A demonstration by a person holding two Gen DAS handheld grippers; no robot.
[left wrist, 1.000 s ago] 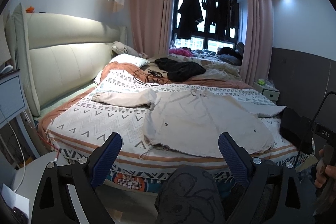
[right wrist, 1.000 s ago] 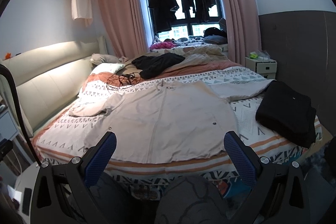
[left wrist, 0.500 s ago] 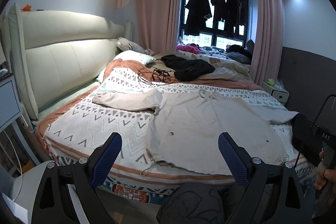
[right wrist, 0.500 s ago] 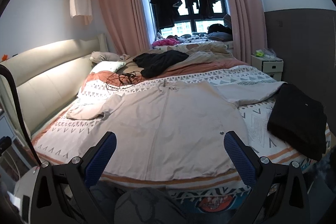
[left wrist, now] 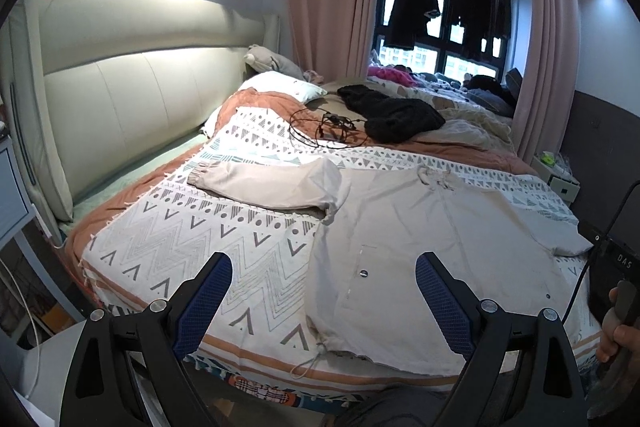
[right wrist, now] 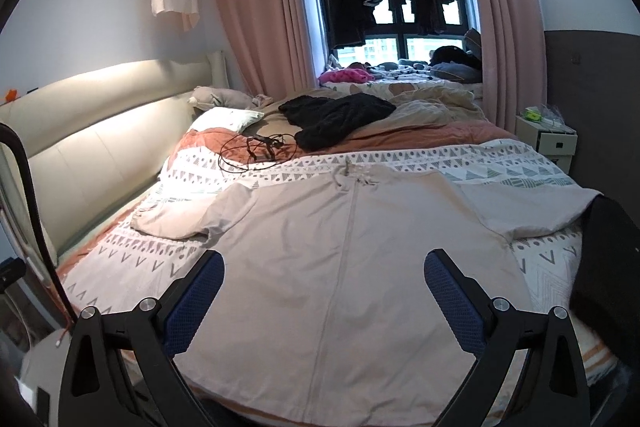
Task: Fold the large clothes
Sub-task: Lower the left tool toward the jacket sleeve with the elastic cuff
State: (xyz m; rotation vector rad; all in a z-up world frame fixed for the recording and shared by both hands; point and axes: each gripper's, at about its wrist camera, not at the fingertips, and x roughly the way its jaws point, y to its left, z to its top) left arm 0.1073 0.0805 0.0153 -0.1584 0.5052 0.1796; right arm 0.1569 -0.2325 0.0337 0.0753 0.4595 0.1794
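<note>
Over at the left of the left wrist frame, the cream headboard (left wrist: 120, 95) is being lit from above, and the patterned blanket (left wrist: 192, 227) is being shown spread across the bed. Moving right, the beige jacket (left wrist: 420, 239) is being seen laid flat, front up, hem toward the camera at lower centre, one sleeve (left wrist: 264, 183) stretched toward the left. The left gripper (left wrist: 324, 287) is being held off the near edge with its fingers spread wide apart, nothing between them.

Across in the right wrist frame, the same jacket (right wrist: 352, 259) is being framed dead centre, zipper running up the middle. The right gripper (right wrist: 324, 287) is also being held with fingers apart, gripping nothing. At the far right a black folded garment (right wrist: 604, 267) is being partly shown.

Looks like the approach step is being done, folding not yet begun. Next, the sleeve or hem corners probably need to be pinched and carried across the body.
</note>
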